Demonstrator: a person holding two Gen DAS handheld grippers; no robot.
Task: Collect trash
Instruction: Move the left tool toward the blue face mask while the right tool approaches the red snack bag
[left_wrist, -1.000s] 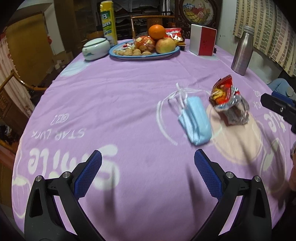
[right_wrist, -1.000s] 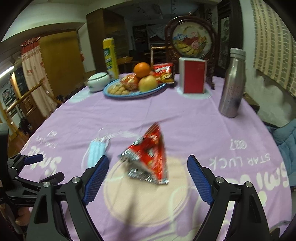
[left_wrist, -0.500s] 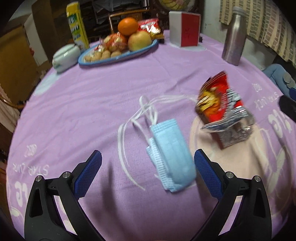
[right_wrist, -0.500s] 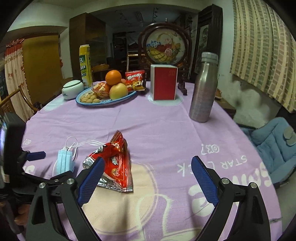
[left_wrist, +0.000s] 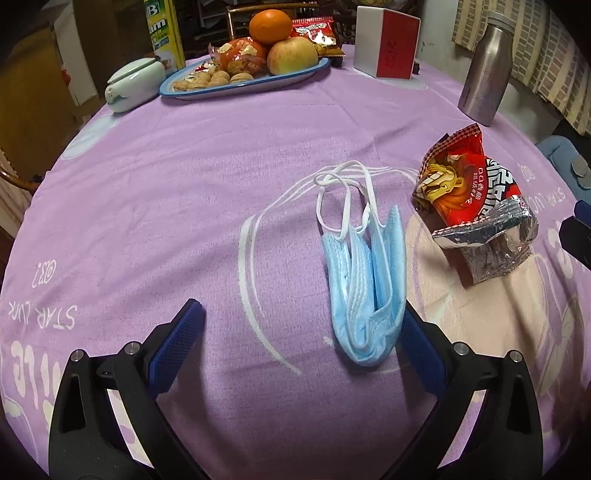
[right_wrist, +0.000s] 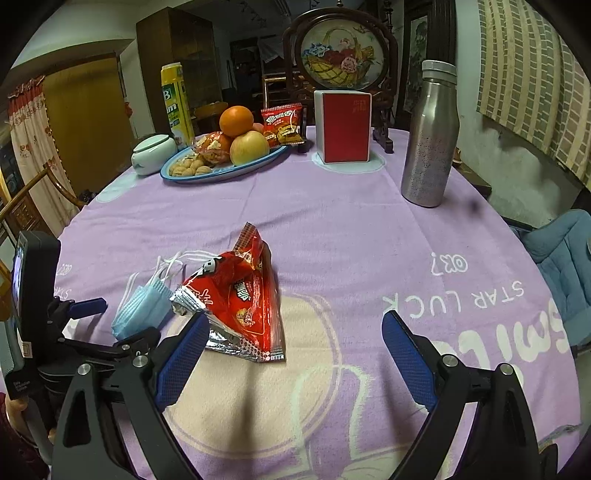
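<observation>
left wrist view:
left gripper (left_wrist: 299, 338): jaws spread wide, nothing pinched; black arms, blue knurled pads.
mask (left_wrist: 364, 295): pale blue pleated fabric, folded lengthwise, lay on the surface between the pads, its near end just beside the right pad; white elastic loops tangled at the far end.
snack wrapper (left_wrist: 476, 206): crumpled red printed foil, silver inside, torn open, right of the mask, apart from it.
surface (left_wrist: 207, 173): round, under lilac cloth with white lettering and a cream patch.

right wrist view:
right gripper (right_wrist: 291, 352): jaws spread wide, empty; same blue textured pads.
snack wrapper (right_wrist: 240, 299): roughly triangular, creased, glossy, lay ahead of the left pad, its silver edge just beside the pad tip; contact unclear.
mask (right_wrist: 142, 306): left of the wrapper, edges near or touching, cannot tell which.
left gripper (right_wrist: 85, 332): seen from the side, at the mask.
bottle (right_wrist: 430, 136): brushed steel, upright, far right.
plate (right_wrist: 225, 168): blue oval, held fruit and nuts, far side.
box (right_wrist: 345, 127): red-and-white, upright, beside the plate.
</observation>
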